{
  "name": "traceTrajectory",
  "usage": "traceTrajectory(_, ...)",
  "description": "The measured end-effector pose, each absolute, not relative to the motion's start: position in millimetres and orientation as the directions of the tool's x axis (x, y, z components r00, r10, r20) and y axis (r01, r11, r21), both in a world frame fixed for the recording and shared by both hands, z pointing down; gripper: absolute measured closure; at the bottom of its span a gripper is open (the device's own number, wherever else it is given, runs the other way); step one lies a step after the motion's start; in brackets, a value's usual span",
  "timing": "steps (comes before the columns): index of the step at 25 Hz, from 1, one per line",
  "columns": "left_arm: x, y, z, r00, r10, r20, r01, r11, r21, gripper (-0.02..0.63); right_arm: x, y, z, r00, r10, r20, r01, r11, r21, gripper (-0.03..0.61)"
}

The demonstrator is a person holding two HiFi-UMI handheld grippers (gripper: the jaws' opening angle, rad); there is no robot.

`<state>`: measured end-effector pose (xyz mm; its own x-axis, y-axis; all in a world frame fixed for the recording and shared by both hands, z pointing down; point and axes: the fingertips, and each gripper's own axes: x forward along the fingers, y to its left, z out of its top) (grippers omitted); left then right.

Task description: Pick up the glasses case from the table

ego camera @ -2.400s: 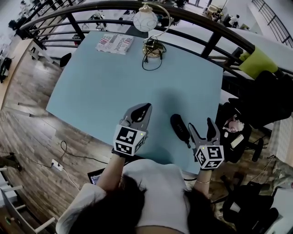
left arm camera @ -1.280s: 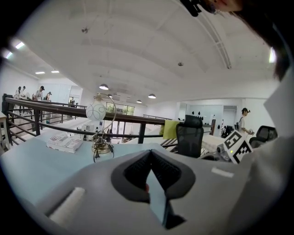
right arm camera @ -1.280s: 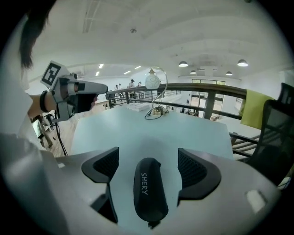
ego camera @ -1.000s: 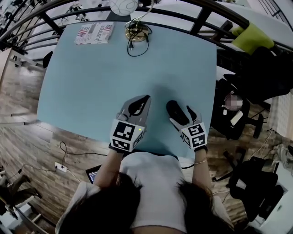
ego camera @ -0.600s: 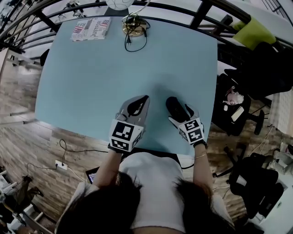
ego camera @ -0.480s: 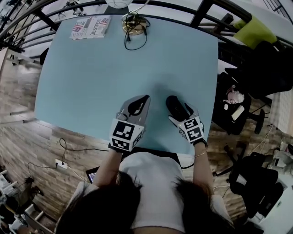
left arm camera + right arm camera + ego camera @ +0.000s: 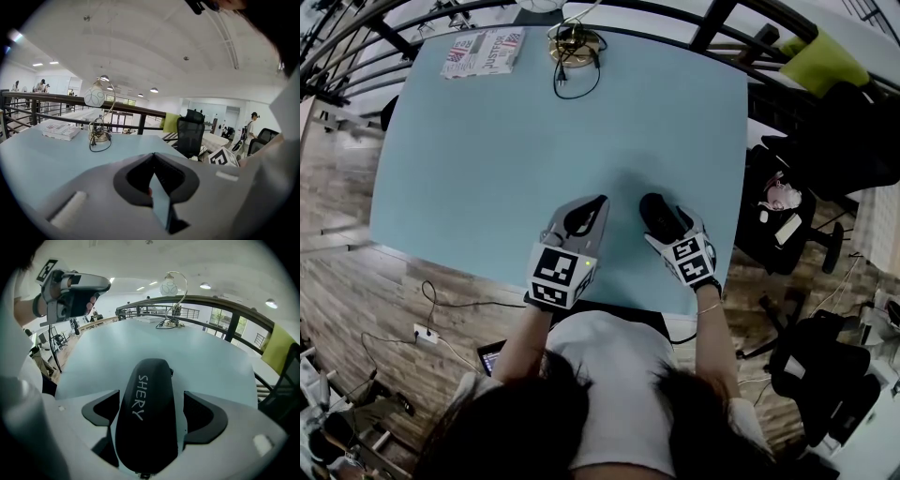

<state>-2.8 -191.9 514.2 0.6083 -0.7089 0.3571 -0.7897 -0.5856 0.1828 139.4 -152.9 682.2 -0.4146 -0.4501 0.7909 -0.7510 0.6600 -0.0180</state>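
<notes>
Black glasses case [image 7: 655,211], closed, flat near table [image 7: 534,122] edge

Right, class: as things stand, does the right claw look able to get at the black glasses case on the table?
Probably yes. The right claw straddles the glasses case, one jaw on each side with slim gaps and nothing between. The case lies flat on the table, so closing should grip it.

I count on my feeds: 1 table [image 7: 534,141], 1 glasses case [image 7: 659,214], 2 grippers, i.e. left gripper [image 7: 598,202] plus right gripper [image 7: 672,228]. Also 1 lamp [image 7: 572,37], 1 folded newspaper [image 7: 483,52], 1 black office chair [image 7: 191,133].
</notes>
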Motion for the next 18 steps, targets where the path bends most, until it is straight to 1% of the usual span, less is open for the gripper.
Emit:
traceTrajectory(7,-7.3,-190.3,516.6,0.597,-0.714,0.365,-0.799,-0.572,0.187,0.557,141.5,-148.4,695.8,-0.397,-0.418,0.817,-0.745,0.667,-0.021,0.179)
traceTrajectory(18,-11.0,-192.4,516.2,0.595,-0.716,0.365,-0.801,-0.568,0.191,0.557,140.7,-149.0,697.0,-0.409,-0.406,0.817,-0.735,0.677,-0.032,0.179)
